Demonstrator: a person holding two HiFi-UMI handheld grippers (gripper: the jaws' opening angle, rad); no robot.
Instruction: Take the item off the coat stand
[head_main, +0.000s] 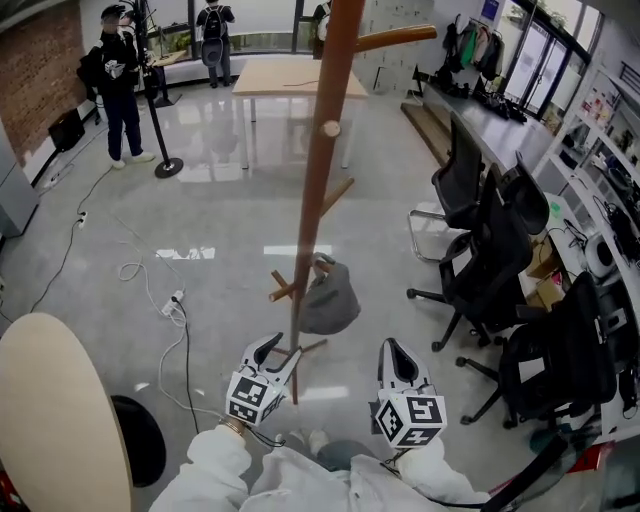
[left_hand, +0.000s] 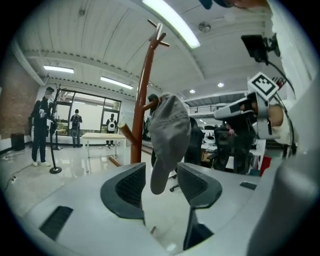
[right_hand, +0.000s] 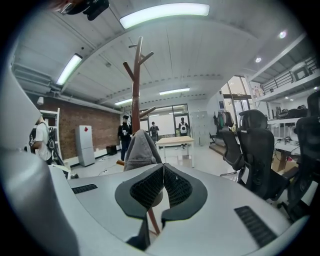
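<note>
left gripper open, grey cap brim between jaws mid-frame; clamp brim firmly, lift up off peg. right gripper closed, empty.

The stand is reddish-brown wood, smooth with a slight sheen. The cap is grey cloth, matt and soft-looking. The floor is glossy and mirrors the lights. The left tool and right tool have matt grey plastic shells and dark pads with a fine grid texture. The wall is rough red brick.
</note>
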